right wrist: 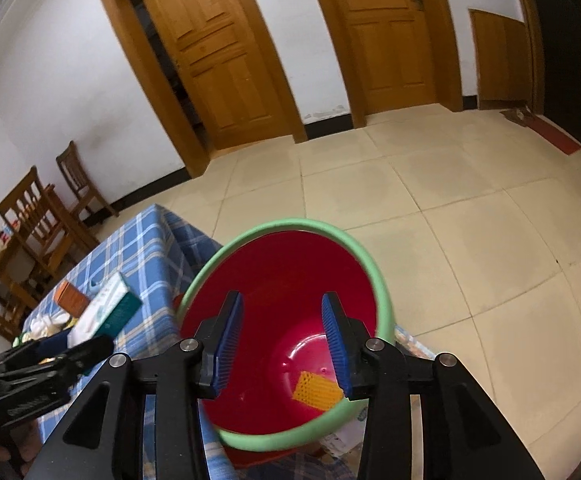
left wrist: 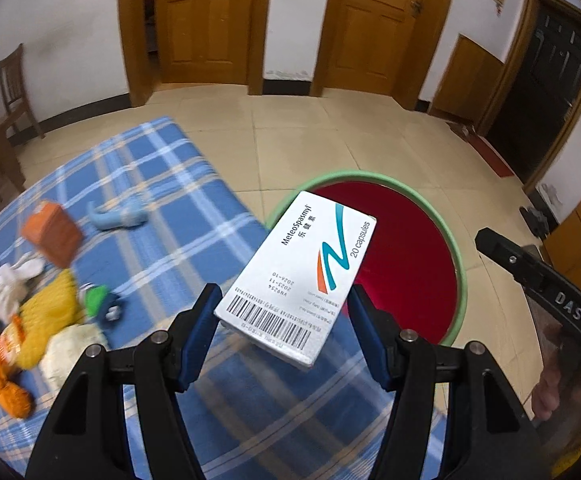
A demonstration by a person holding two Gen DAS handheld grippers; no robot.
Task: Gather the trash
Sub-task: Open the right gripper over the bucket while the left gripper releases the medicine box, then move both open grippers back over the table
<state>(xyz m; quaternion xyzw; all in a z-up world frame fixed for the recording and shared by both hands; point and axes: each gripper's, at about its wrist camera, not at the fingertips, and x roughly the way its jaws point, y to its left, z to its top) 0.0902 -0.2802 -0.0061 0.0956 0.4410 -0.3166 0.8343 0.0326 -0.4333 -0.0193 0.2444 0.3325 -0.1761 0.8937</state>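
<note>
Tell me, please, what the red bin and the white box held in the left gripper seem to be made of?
Red bin: likely moulded plastic, since its smooth inner wall is glossy and reflects light; green rim.
White box: apparently thin printed cardboard, with sharp folded edges, a matte face and a barcode.

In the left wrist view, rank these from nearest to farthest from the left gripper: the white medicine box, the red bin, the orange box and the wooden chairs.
1. White medicine box, between the left gripper pads.
2. Red bin, just beyond, to the right.
3. Orange box, left on the checked cloth.
4. Wooden chairs, far left by the wall.
</note>
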